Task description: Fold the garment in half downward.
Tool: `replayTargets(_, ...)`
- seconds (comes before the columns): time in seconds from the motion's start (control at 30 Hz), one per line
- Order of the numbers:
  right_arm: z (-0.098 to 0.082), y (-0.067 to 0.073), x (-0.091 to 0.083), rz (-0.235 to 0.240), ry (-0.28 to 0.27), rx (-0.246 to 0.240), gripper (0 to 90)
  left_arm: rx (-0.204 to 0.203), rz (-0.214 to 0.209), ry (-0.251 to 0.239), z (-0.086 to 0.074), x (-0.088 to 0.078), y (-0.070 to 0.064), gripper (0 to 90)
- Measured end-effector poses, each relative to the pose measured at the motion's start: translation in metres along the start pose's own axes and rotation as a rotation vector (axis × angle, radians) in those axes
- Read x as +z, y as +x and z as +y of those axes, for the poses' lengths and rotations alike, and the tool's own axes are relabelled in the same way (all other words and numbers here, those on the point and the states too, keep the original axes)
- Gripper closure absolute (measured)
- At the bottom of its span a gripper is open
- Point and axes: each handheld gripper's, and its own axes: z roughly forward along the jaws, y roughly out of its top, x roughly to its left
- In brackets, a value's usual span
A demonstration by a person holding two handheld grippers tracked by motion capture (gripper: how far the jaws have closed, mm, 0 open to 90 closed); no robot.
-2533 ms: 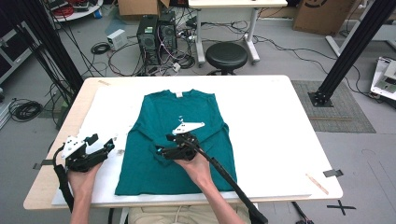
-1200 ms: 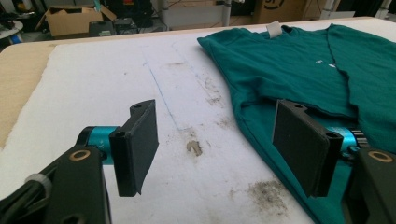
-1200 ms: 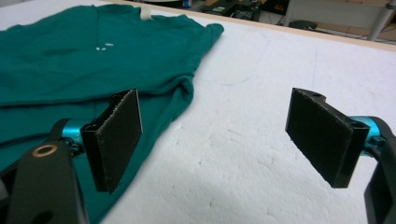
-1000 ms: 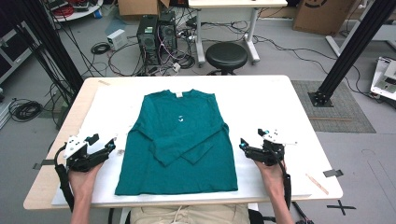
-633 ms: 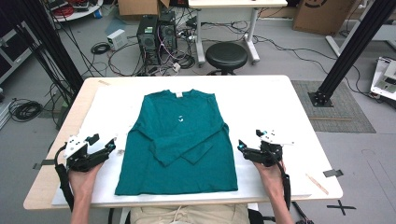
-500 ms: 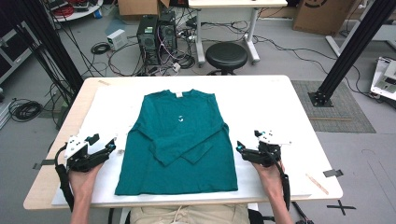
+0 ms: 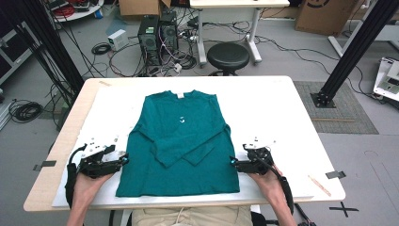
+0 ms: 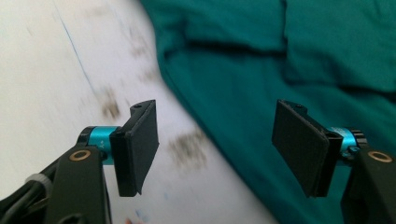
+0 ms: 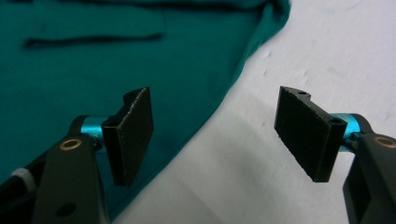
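Left forearm: comes in from the near edge, hand wrapped around the left gripper (image 7: 123, 159), held low over the desk (image 7: 282, 108) and aimed inward at the shirt's left side.
Left jaws: released and wide, nothing between the pads; in the left gripper view (image 8: 215, 149) they straddle the shirt's edge.
Right forearm: comes in from the near edge, right gripper (image 7: 232, 162) low, aimed inward at the shirt's right side.
Right jaws: parted, gripping nothing, just been closing a little; the hem edge runs between them (image 9: 212, 142).
Shirt (image 7: 181, 141): green, flat at mid-desk, sleeves crossed over the front, collar at the far end.
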Motion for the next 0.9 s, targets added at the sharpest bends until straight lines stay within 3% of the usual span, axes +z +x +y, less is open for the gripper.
replayTargets(0.23,0.001,0.008,0.009,0.001,0.041,0.009,34.3,0.004,-0.021,0.084,-0.005,-0.002,-0.004,37.1)
replayTargets(0.37,0.006,0.008,0.013,-0.006,0.056,0.037,35.2,0.006,-0.004,0.087,-0.006,-0.001,-0.007,37.9)
replayTargets(0.47,0.009,0.010,0.015,-0.019,0.056,0.051,41.1,0.027,0.000,0.083,-0.007,0.000,-0.011,41.0)
replayTargets(0.53,0.009,0.010,0.016,-0.026,0.052,0.066,48.4,0.028,-0.021,0.078,-0.006,0.000,-0.012,48.0)
replayTargets(0.6,0.010,0.010,0.015,-0.014,0.045,0.070,61.9,0.035,-0.029,0.074,-0.006,0.000,-0.013,55.4)
replayTargets(0.73,0.008,0.008,0.014,0.044,0.039,0.089,86.0,0.014,-0.079,0.070,-0.006,0.000,-0.013,74.8)
replayTargets(0.77,0.008,0.007,0.014,0.060,0.037,0.100,87.2,0.006,-0.102,0.067,-0.007,0.000,-0.013,82.3)
replayTargets(0.8,0.007,0.006,0.013,0.068,0.037,0.115,88.1,0.025,-0.096,0.064,-0.007,-0.001,-0.016,85.5)
replayTargets(0.9,0.004,0.002,0.007,0.101,0.052,0.145,89.1,0.052,-0.116,0.063,-0.008,-0.005,-0.022,86.7)
